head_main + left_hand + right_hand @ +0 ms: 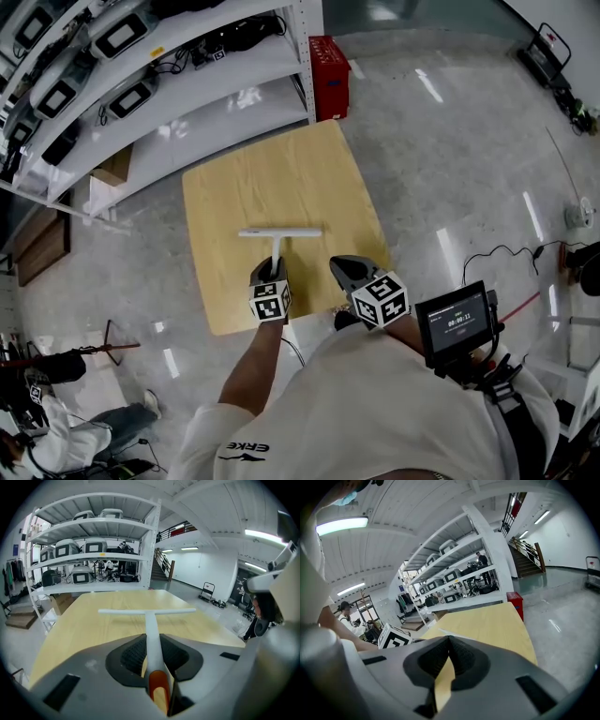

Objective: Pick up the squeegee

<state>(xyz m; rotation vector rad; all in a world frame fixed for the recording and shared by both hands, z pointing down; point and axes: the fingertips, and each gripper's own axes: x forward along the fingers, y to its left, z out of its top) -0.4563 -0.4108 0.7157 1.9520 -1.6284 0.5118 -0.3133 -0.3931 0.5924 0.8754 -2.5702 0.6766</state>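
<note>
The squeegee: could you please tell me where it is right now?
In the head view, the squeegee is at the middle of the wooden table, its handle gripped by the left gripper, with the right gripper just to its right.

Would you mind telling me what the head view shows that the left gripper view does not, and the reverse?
Only the head view: a red crate beside the white shelving, the left gripper's marker cube, and a small screen. Only the left gripper view: the handle's orange end between the jaws, and a staircase. Both: the left gripper shut on the squeegee, above the wooden table.
</note>
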